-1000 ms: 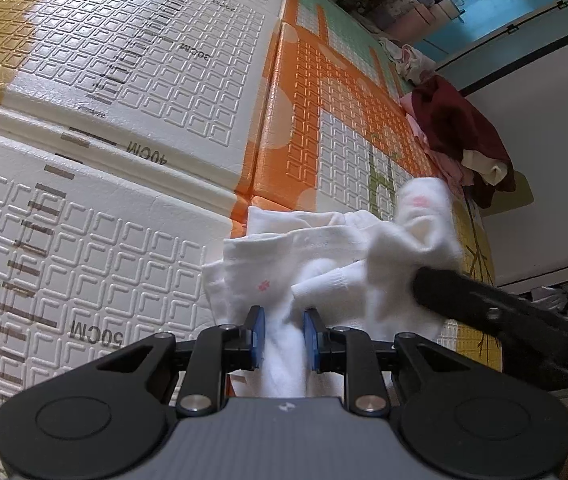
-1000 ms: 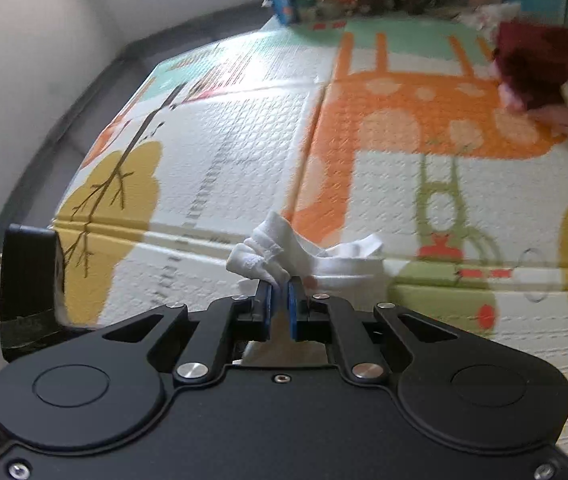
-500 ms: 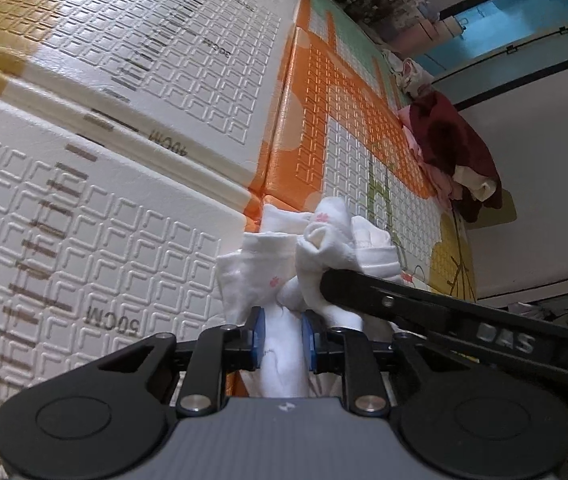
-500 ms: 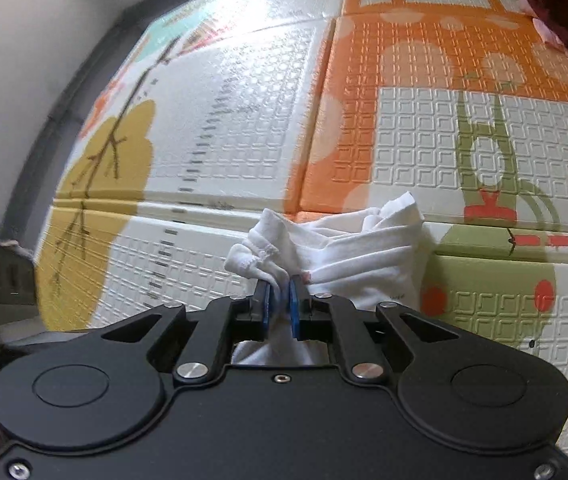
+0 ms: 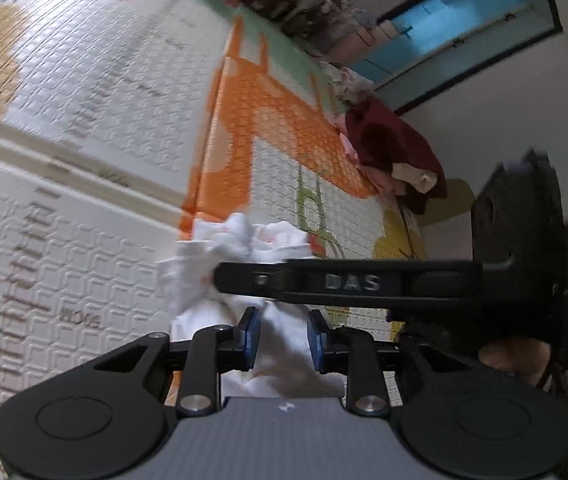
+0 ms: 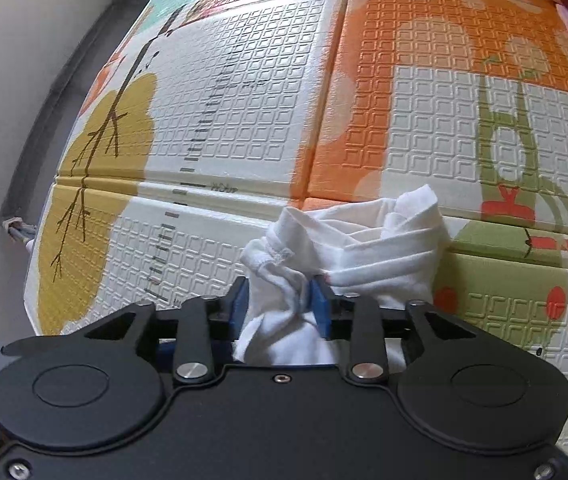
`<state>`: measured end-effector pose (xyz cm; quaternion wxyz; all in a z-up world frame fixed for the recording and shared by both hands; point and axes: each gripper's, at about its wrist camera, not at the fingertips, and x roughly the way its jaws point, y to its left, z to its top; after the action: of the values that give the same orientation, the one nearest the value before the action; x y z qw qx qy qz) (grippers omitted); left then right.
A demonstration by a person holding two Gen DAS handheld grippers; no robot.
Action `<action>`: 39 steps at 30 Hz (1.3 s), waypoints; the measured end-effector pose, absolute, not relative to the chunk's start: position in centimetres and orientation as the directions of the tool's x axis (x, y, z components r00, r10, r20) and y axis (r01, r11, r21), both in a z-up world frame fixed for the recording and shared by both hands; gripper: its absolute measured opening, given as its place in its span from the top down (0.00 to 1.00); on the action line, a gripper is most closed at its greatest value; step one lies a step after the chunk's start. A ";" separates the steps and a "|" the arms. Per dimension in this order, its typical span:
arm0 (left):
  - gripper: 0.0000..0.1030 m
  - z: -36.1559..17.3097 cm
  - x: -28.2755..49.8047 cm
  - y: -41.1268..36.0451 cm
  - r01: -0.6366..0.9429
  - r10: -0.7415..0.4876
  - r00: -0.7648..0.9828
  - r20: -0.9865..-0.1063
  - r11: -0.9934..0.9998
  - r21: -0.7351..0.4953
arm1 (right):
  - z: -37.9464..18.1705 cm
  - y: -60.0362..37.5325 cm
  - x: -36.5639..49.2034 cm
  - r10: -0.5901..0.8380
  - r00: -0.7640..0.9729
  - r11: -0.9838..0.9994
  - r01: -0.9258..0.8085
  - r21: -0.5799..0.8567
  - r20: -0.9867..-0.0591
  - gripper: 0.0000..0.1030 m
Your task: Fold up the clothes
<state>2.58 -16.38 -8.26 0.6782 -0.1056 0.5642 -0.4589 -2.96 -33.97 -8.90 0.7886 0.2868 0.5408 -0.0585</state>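
The white garment (image 6: 368, 248) is lying bunched on the play mat (image 6: 243, 80), directly ahead of and between both tongs. The right tongs (image 6: 279, 304) have just been opening, cloth still sitting loosely between the blue pads. The left tongs (image 5: 281, 338) are also parting slightly around a fold. The right arm is crossing in front of the left, nearer the bundle's top.

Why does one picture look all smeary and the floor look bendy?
Left wrist view: smeared by motion blur, worst on the far mat; the left gripper itself stays sharp. Right wrist view: crisp, you can see stitches on the cloth. Both views: the fisheye lens bends the mat's straight lines and darkens the corners. Glare whitens the mat's far edge in the left view.
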 end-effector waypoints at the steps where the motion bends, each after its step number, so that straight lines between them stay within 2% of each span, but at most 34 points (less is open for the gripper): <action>1: 0.72 -8.4 2.4 -16.7 0.509 -0.735 -0.058 -0.676 0.560 -0.653 | -8.8 -33.9 -2.8 0.219 0.405 0.830 0.401 0.388 -0.888 0.67; 4: 0.72 -8.9 2.0 -17.7 0.521 -0.706 -0.056 -0.706 0.583 -0.624 | -8.6 -34.3 -2.8 0.232 0.408 0.819 0.408 0.404 -0.883 0.67; 6: 0.73 -9.5 1.8 -18.2 0.525 -0.649 -0.046 -0.759 0.631 -0.571 | -8.4 -34.8 -2.9 0.240 0.420 0.805 0.418 0.421 -0.875 0.68; 8: 0.67 -10.3 1.7 -18.3 0.520 -0.604 -0.048 -0.795 0.665 -0.537 | -7.8 -35.3 -3.2 0.232 0.440 0.798 0.425 0.428 -0.868 0.70; 18: 0.67 -10.1 1.5 -17.5 0.502 -0.600 -0.030 -0.799 0.682 -0.531 | -4.3 -37.4 -4.6 0.120 0.499 0.823 0.433 0.367 -0.858 0.70; 21: 0.70 -10.0 1.3 -17.3 0.498 -0.610 -0.022 -0.792 0.681 -0.537 | -4.6 -37.5 -5.2 0.078 0.465 0.849 0.433 0.304 -0.882 0.72; 24: 0.82 -10.1 1.2 -17.2 0.480 -0.626 -0.032 -0.779 0.674 -0.562 | -5.4 -37.2 -5.3 0.020 0.426 0.873 0.434 0.224 -0.905 0.74; 27: 0.90 -9.9 0.8 -17.6 0.506 -0.628 -0.022 -0.778 0.664 -0.550 | -6.0 -37.0 -5.3 0.029 0.418 0.877 0.426 0.224 -0.908 0.74; 33: 0.93 -9.9 0.7 -17.3 0.497 -0.641 -0.024 -0.767 0.659 -0.565 | -6.4 -37.1 -4.6 0.038 0.408 0.880 0.419 0.224 -0.912 0.75; 35: 0.93 -9.9 0.7 -17.0 0.492 -0.640 -0.022 -0.768 0.662 -0.566 | -6.2 -37.6 -4.5 0.051 0.418 0.872 0.424 0.244 -0.907 0.87; 37: 0.93 -10.0 0.7 -16.6 0.481 -0.642 -0.019 -0.766 0.666 -0.570 | -6.2 -38.3 -4.4 0.063 0.421 0.868 0.424 0.258 -0.905 0.92; 39: 0.93 -10.0 0.7 -16.3 0.470 -0.647 -0.017 -0.763 0.668 -0.577 | -6.4 -38.9 -4.3 0.075 0.417 0.863 0.428 0.268 -0.906 0.92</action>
<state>0.75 -16.34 -9.99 0.6971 -0.0750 0.5900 -0.4004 -4.27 -38.85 -6.42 0.8075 0.2377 0.5288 -0.1092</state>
